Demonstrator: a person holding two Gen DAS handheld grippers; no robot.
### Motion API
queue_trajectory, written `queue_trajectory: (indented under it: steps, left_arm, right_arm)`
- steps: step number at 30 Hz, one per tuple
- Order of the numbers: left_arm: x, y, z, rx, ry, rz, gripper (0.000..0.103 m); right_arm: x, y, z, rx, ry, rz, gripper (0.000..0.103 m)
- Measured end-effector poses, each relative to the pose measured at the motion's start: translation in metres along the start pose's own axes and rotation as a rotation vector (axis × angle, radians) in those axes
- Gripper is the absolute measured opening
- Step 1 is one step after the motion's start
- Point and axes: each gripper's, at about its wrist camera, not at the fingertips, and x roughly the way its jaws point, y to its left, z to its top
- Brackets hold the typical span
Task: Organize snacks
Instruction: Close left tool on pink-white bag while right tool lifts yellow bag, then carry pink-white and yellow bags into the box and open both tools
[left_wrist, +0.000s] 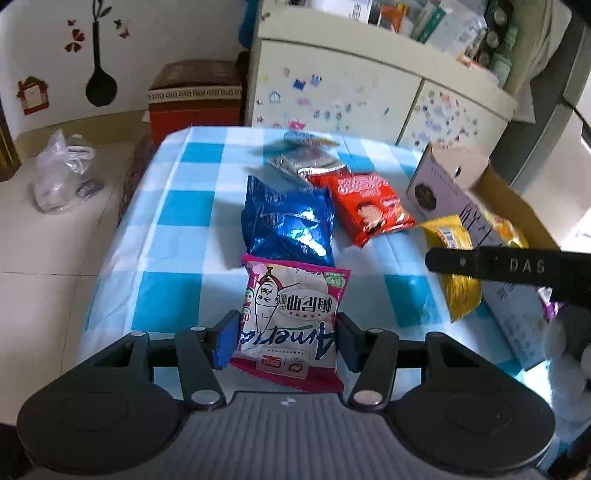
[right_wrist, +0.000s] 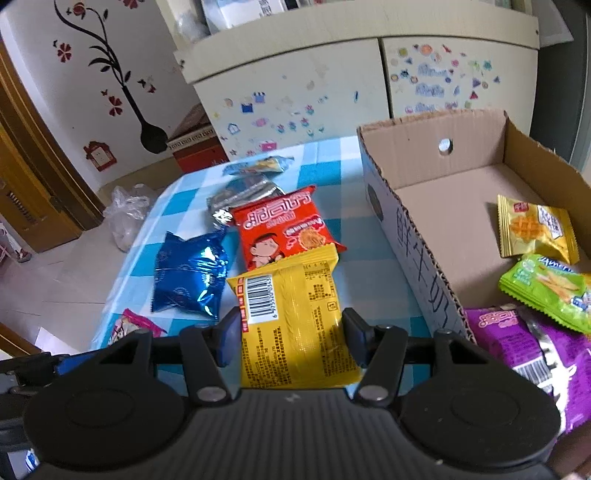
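My left gripper (left_wrist: 286, 338) is shut on a pink and white snack packet (left_wrist: 291, 306), held by its lower half above the blue-checked table (left_wrist: 177, 206). My right gripper (right_wrist: 291, 339) is shut on a yellow packet (right_wrist: 291, 306) with its barcode side up, just left of the cardboard box (right_wrist: 417, 258). In the left wrist view that yellow packet (left_wrist: 458, 288) hangs from a black finger (left_wrist: 517, 266) beside the box (left_wrist: 443, 173). A blue foil packet (left_wrist: 288, 221), a red packet (left_wrist: 369, 206) and a silver packet (right_wrist: 243, 195) lie on the cloth.
The box holds a small yellow packet (right_wrist: 535, 229), a green one (right_wrist: 546, 288) and a purple one (right_wrist: 517, 339). A stickered cabinet (left_wrist: 332, 92) stands behind the table. A plastic bag (left_wrist: 62, 173) lies on the floor to the left.
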Motion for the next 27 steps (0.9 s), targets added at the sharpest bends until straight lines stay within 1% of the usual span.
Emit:
queue_trajectory:
  steps: [3, 11, 18, 24, 27]
  left_arm:
    - [-0.006, -0.009, 0.001, 0.012, -0.020, 0.013, 0.060]
    - [-0.019, -0.031, 0.004, 0.049, -0.068, 0.011, 0.060]
    - [-0.027, -0.038, 0.004, 0.015, -0.085, 0.008, 0.060]
    - [-0.038, -0.051, 0.013, 0.020, -0.122, -0.015, 0.060]
    - [-0.041, -0.060, 0.014, 0.035, -0.129, -0.023, 0.060]
  right_arm:
    - [-0.010, 0.000, 0.000, -0.001, -0.017, 0.005, 0.058]
    - [-0.039, -0.003, 0.002, 0.011, -0.072, 0.013, 0.058]
    - [-0.062, -0.008, 0.001, 0.032, -0.116, 0.013, 0.058]
    - [-0.079, -0.017, 0.006, 0.058, -0.160, 0.012, 0.058]
    - [-0.086, -0.021, 0.008, 0.075, -0.176, 0.015, 0.058]
